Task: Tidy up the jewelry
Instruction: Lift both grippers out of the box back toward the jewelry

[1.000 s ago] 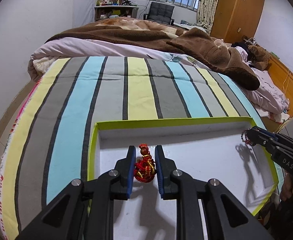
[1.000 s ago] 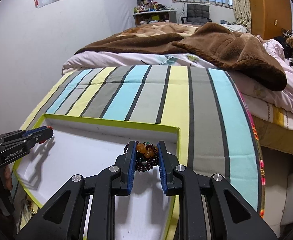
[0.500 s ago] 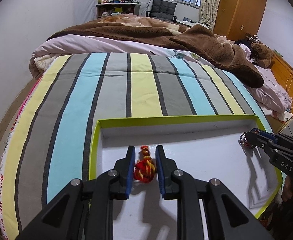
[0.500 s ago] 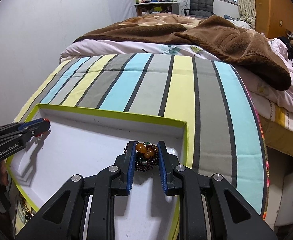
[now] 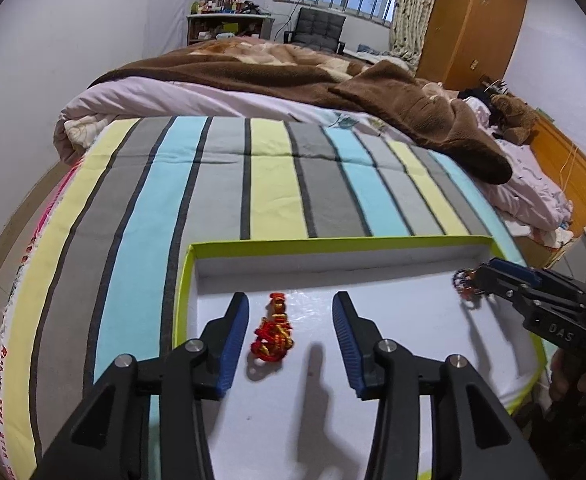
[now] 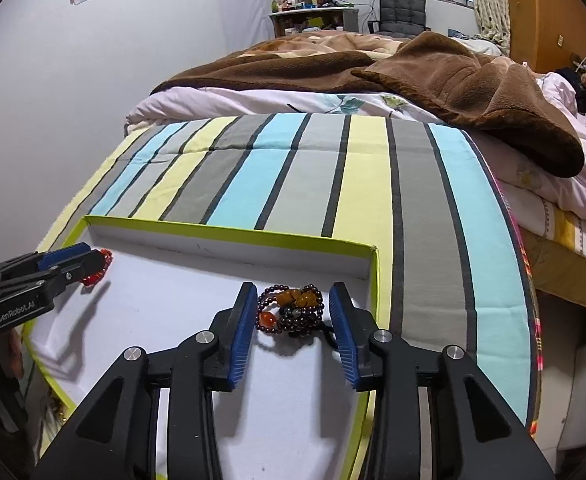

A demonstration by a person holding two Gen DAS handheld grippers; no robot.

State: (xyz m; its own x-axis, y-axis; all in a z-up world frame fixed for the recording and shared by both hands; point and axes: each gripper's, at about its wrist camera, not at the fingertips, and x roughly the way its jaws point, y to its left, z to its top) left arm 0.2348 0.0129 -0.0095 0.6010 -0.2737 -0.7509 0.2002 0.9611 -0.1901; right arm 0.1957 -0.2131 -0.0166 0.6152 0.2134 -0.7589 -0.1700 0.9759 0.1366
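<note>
A shallow white box with a lime-green rim (image 5: 253,245) (image 6: 229,228) lies on the striped bedspread. A red and gold beaded piece (image 5: 273,334) lies on the box floor between the open fingers of my left gripper (image 5: 291,334), apart from both pads. A dark bead bracelet with amber beads (image 6: 293,312) lies in the box's right corner between the open fingers of my right gripper (image 6: 293,318). The right gripper also shows at the right of the left wrist view (image 5: 473,284), and the left gripper at the left of the right wrist view (image 6: 93,264).
The striped blue, yellow and grey bedspread (image 5: 277,184) stretches beyond the box. A brown blanket (image 5: 413,104) and pale quilt lie farther back. A wooden wardrobe (image 5: 473,28), a chair and a cluttered desk stand by the far wall.
Both grippers have opened. The red piece and the dark bracelet, held before, now lie loose on the box floor between the spread fingers.
</note>
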